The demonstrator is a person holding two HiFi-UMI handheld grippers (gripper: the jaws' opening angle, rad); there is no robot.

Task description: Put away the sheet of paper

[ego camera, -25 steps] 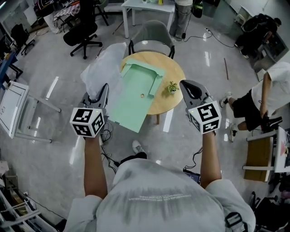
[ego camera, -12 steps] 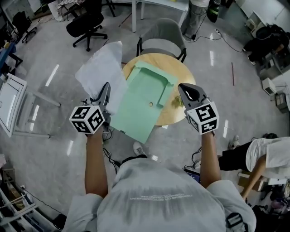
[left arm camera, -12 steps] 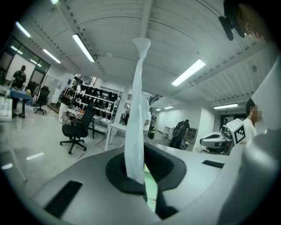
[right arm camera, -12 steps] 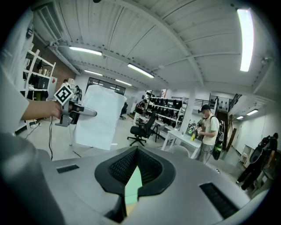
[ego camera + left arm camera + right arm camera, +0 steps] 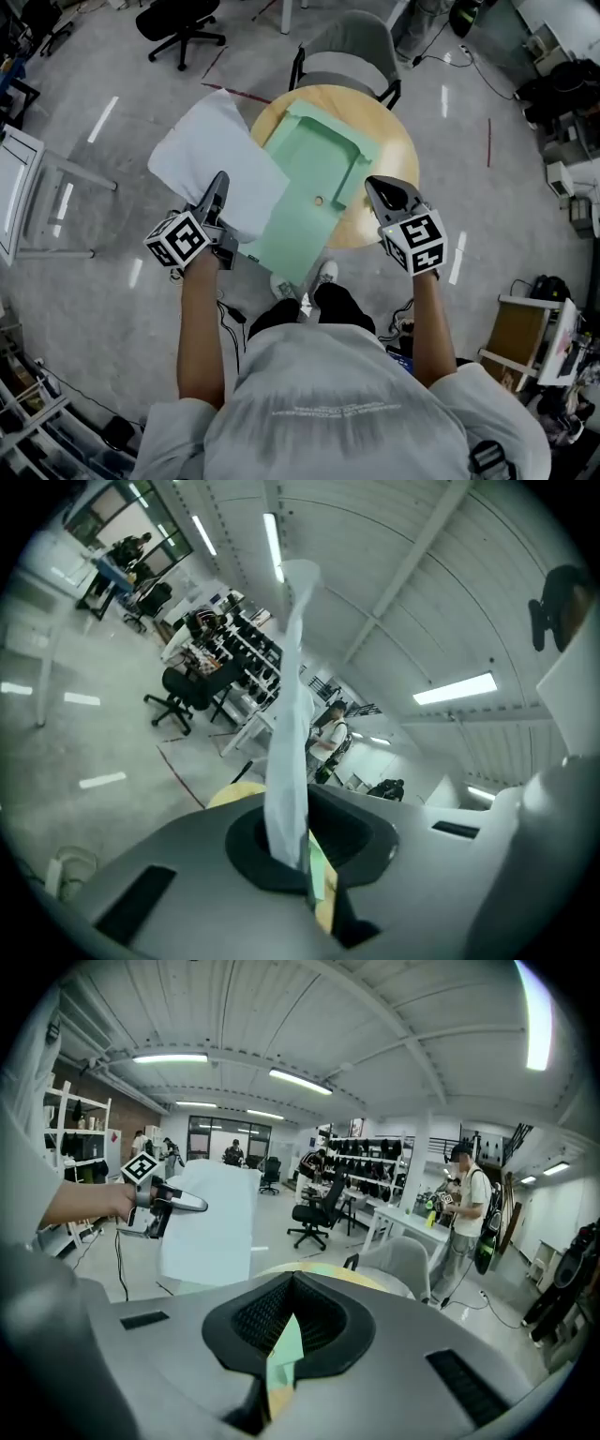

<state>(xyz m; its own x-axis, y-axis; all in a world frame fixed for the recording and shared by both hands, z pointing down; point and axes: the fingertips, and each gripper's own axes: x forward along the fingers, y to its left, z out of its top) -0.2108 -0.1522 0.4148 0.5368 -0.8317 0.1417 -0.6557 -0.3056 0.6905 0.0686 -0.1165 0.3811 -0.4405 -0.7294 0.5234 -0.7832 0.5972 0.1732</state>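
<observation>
A white sheet of paper (image 5: pixel 206 159) hangs out to the left of a round wooden table (image 5: pixel 398 141), and my left gripper (image 5: pixel 218 187) is shut on its near edge. In the left gripper view the sheet (image 5: pixel 289 724) stands up edge-on from the closed jaws (image 5: pixel 281 855). A light green folder (image 5: pixel 314 202) lies open on the table and overhangs its near edge. The sheet's corner overlaps the folder's left side. My right gripper (image 5: pixel 373 187) hovers at the folder's right edge, jaws closed (image 5: pixel 281 1335). I see nothing gripped in it. The right gripper view also shows the sheet (image 5: pixel 211 1222).
A grey chair (image 5: pixel 347 52) stands behind the table and a black office chair (image 5: pixel 178 19) farther left. A white frame (image 5: pixel 19 187) stands at the far left. Cables and the person's shoes (image 5: pixel 323 272) lie on the floor under the folder's overhang.
The left gripper has carried the sheet to the right, so its corner now overlaps the folder. The head view has shifted closer over the table. The right gripper stays shut.
</observation>
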